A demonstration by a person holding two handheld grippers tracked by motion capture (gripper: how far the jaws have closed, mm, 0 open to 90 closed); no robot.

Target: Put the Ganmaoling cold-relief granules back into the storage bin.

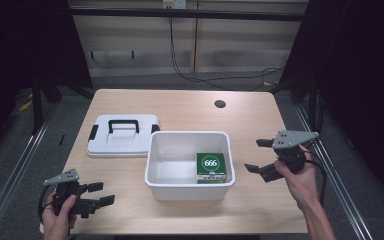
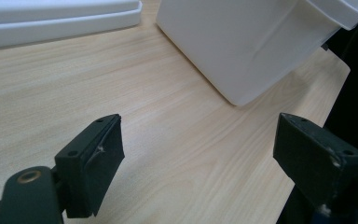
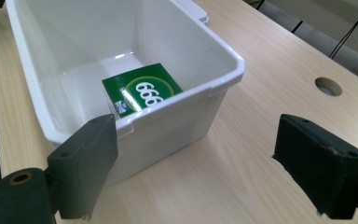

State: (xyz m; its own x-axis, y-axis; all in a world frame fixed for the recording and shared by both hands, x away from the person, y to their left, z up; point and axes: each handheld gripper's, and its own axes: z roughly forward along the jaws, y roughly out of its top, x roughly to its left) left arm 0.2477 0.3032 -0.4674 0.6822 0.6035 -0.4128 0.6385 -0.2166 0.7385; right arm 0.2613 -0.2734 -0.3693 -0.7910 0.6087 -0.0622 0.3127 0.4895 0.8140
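Note:
A white plastic bin (image 1: 153,165) stands mid-table with a green box marked 666 (image 1: 211,167) lying flat in its right front corner. The right gripper view looks into that bin (image 3: 223,70) and onto the green box (image 3: 140,91). The bin's white lid (image 1: 122,135) with a black handle lies flat to its left. My left gripper (image 1: 104,193) hovers open near the table's front left corner, holding nothing. My right gripper (image 1: 258,155) is open and holds nothing, just right of the bin. In the left gripper view the bin's wall (image 2: 242,42) is ahead.
The wooden table (image 1: 190,107) has a round cable hole (image 1: 220,104) near its far right edge. Bare wood lies between my left gripper (image 2: 198,158) and the bin. Beyond the table are a wall and trailing cables (image 1: 200,75).

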